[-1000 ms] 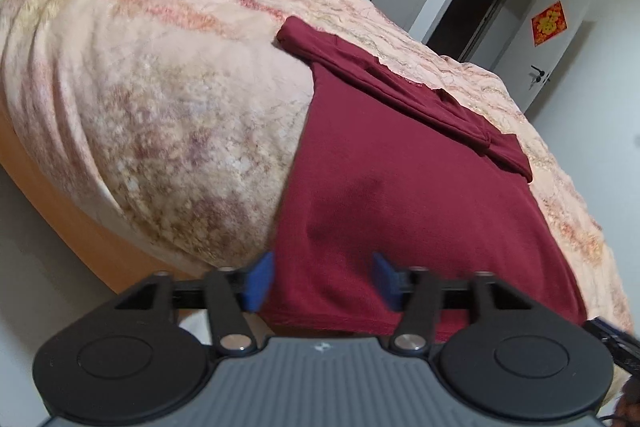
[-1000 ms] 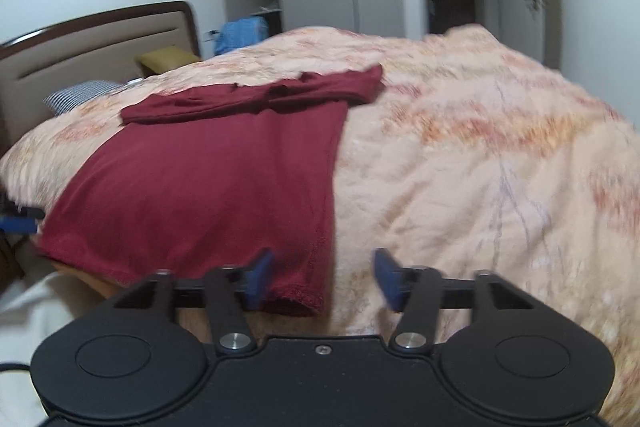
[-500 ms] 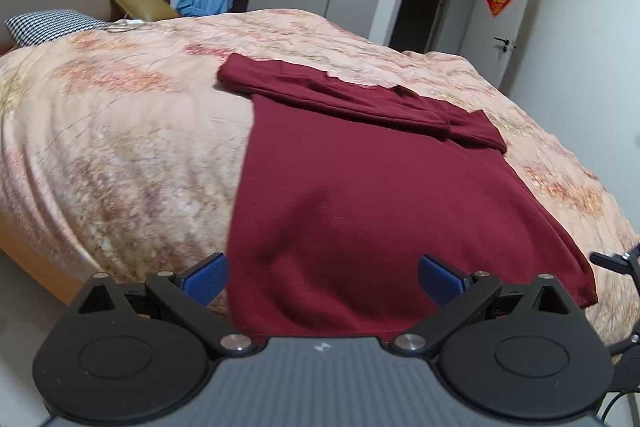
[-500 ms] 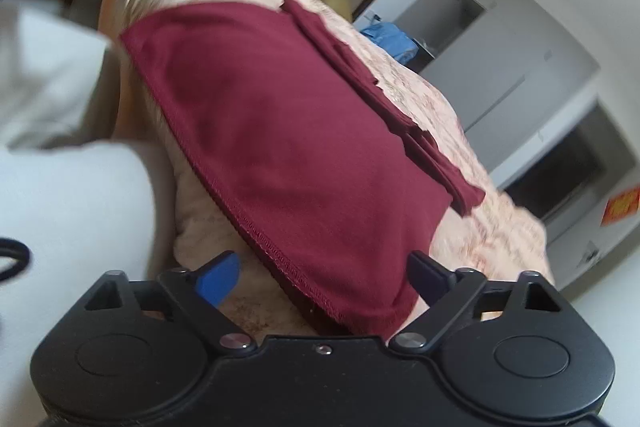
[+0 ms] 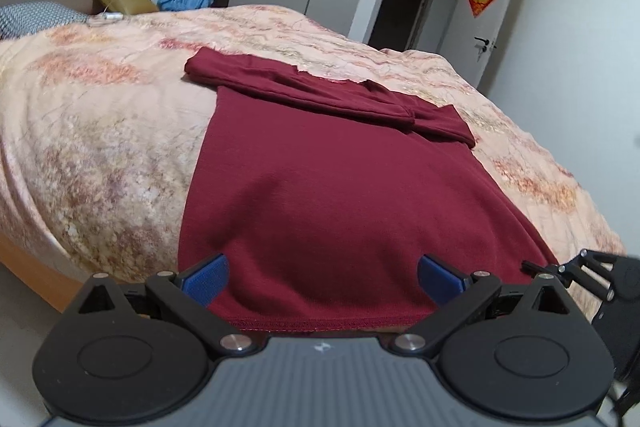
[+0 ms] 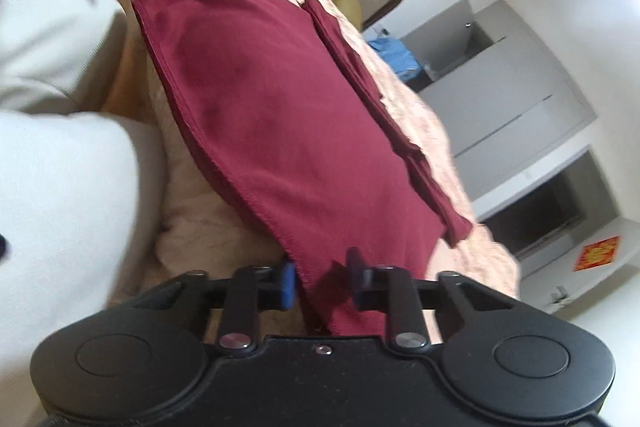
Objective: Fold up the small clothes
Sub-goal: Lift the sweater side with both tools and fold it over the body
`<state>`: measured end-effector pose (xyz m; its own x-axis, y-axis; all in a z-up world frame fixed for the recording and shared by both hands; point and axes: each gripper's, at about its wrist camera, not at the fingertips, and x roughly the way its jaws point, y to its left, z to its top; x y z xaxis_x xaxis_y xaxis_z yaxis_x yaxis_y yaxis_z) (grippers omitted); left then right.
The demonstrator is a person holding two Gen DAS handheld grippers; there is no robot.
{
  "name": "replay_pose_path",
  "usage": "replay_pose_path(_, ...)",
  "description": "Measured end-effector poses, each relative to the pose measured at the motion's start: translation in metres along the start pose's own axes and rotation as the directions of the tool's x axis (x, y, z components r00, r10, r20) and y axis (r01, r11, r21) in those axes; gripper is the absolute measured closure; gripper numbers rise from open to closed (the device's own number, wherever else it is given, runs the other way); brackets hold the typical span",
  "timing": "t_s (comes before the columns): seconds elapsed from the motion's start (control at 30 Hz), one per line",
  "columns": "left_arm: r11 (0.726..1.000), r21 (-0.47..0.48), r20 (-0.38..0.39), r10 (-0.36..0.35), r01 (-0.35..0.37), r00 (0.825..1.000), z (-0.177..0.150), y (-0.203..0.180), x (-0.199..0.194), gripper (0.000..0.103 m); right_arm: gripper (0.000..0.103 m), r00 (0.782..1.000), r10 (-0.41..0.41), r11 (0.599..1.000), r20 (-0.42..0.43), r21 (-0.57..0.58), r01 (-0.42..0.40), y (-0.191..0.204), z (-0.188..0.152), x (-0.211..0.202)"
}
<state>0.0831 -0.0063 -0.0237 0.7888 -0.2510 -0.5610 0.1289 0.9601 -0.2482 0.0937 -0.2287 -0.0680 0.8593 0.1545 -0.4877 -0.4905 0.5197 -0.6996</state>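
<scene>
With the maroon shirt flat on the bedspread, the left gripper gapes wide at its hem while the right gripper narrows around a corner, which may slip out.

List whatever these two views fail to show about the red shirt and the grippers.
- Left wrist view: the shirt hem's middle runs behind the left gripper body, so its near edge is hidden.
- Right wrist view: whether the right gripper pads actually pinch the shirt corner is unclear; motion blur.
- Right wrist view: the left gripper is cut off by the top edge.
- Both views: the shirt's underside.
</scene>
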Motion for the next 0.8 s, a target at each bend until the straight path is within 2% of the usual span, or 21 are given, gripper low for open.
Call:
replay_pose_path(0.1, 0.998, 0.059, 0.017, -0.020, 0.019, 1.000, -0.006, -0.006, -0.005, 0.000, 0.090, 0.998, 0.060, 0.992, 0.008, 0.106, -0.060, -0.021, 0.009, -0.003)
replay_pose_path(0.2, 0.987, 0.158, 0.038, -0.012, 0.005, 0.999, -0.014, -0.018, -0.008, 0.000, 0.092, 0.991, 0.132, 0.947, 0.036, 0.292, -0.136, -0.053, 0.018, -0.004)
replay_pose_path(0.33, 0.944, 0.322, 0.079, 0.045, -0.068, 0.996, -0.030, -0.048, -0.002, 0.000, 0.092, 0.979, 0.183, 0.870, 0.091, 0.448, -0.204, -0.089, 0.031, -0.004)
replay_pose_path(0.4, 0.921, 0.380, 0.084, 0.052, -0.080, 0.995, -0.037, -0.064, 0.006, 0.000, 0.092, 0.974, 0.195, 0.837, 0.116, 0.497, -0.227, -0.102, 0.037, -0.003)
replay_pose_path(0.47, 0.896, 0.431, 0.088, 0.074, -0.105, 0.993, -0.040, -0.081, 0.017, 0.000, 0.093, 0.970, 0.201, 0.814, 0.137, 0.528, -0.243, -0.113, 0.043, -0.003)
replay_pose_path(0.57, 0.871, 0.477, 0.105, 0.075, -0.116, 0.992, -0.044, -0.100, 0.031, 0.000, 0.093, 0.966, 0.196, 0.799, 0.166, 0.545, -0.255, -0.124, 0.052, -0.007)
replay_pose_path(0.7, 0.825, 0.517, 0.142, 0.180, -0.228, 0.973, -0.050, -0.116, 0.054, 0.001, 0.093, 0.967, 0.173, 0.804, 0.189, 0.540, -0.249, -0.130, 0.059, -0.010)
replay_pose_path(0.77, 0.811, 0.517, 0.164, 0.220, -0.274, 0.962, -0.051, -0.116, 0.060, 0.010, 0.093, 0.966, 0.169, 0.803, 0.195, 0.541, -0.250, -0.132, 0.060, -0.013)
replay_pose_path(0.8, 0.815, 0.502, 0.166, 0.236, -0.288, 0.957, -0.050, -0.112, 0.061, 0.012, 0.093, 0.966, 0.167, 0.804, 0.198, 0.540, -0.250, -0.133, 0.060, -0.014)
